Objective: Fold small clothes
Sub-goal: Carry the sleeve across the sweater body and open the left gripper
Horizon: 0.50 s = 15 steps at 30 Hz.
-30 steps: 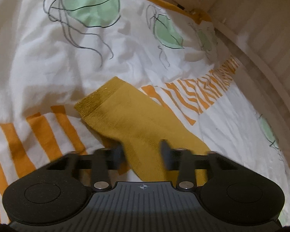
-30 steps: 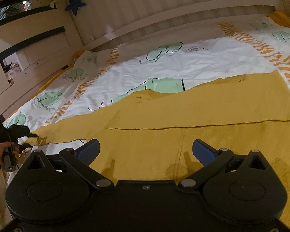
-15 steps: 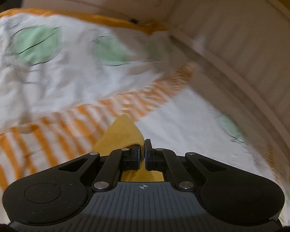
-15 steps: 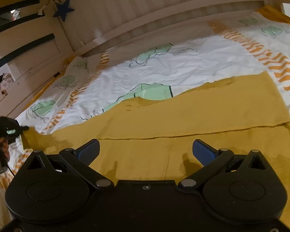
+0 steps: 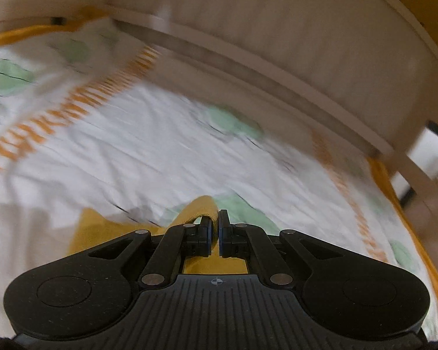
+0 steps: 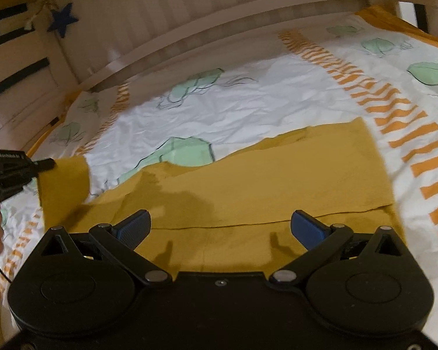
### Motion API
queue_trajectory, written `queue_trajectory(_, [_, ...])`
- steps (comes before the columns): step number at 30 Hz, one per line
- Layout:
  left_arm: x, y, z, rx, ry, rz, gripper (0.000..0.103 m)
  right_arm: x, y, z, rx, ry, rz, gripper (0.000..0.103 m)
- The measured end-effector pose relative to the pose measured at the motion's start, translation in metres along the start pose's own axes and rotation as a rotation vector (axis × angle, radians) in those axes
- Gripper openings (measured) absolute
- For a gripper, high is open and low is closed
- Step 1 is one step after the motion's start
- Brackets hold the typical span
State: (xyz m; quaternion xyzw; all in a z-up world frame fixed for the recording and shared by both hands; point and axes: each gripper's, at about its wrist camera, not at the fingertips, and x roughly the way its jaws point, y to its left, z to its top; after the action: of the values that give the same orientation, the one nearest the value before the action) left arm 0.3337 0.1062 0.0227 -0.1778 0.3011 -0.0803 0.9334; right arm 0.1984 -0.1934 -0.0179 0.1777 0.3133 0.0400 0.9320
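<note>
- On the bed, a white duvet cover (image 6: 248, 108) printed with green jellyfish shapes and orange stripe bands carries a mustard-yellow knit garment (image 6: 277, 175), spread flat across the near part of the cover.
- Left gripper (image 5: 215, 227): black, its fingers pressed together on a fold of the garment's sleeve, which sticks up just past the tips; from the right wrist view that sleeve end is lifted off the cover at the far left.
- Right gripper (image 6: 220, 227): blue-padded fingers (image 6: 133, 229) spread wide, nothing between them, hovering above the garment's near edge.
- White lettering on the side of the left gripper's body is too small to read.
- Dark blue star ornament (image 6: 62, 19) hangs on the pale slatted bed frame (image 6: 189, 5) behind.
- Left wrist view is smeared with blur.
</note>
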Motion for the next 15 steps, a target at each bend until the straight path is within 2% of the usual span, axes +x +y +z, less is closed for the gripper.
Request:
queue_trajectory(4, [0.020, -0.035, -0.024, 0.080, 0.067, -0.061, 0.003, 0.001, -0.009, 0.005, 0.018, 0.004, -0.020, 0.103])
queue_trajectory(11, [0.043, -0.067, -0.063, 0.176, 0.213, -0.165, 0.005, 0.005, -0.022, 0.012, 0.041, 0.022, -0.053, 0.102])
queue_trajectory(13, [0.047, -0.074, -0.073, 0.197, 0.267, -0.192, 0.009, 0.006, -0.027, 0.013, 0.059, 0.025, -0.071, 0.102])
queue_trajectory(15, [0.050, -0.076, -0.081, 0.198, 0.305, -0.233, 0.028, 0.006, -0.031, 0.013, 0.069, 0.024, -0.086, 0.103])
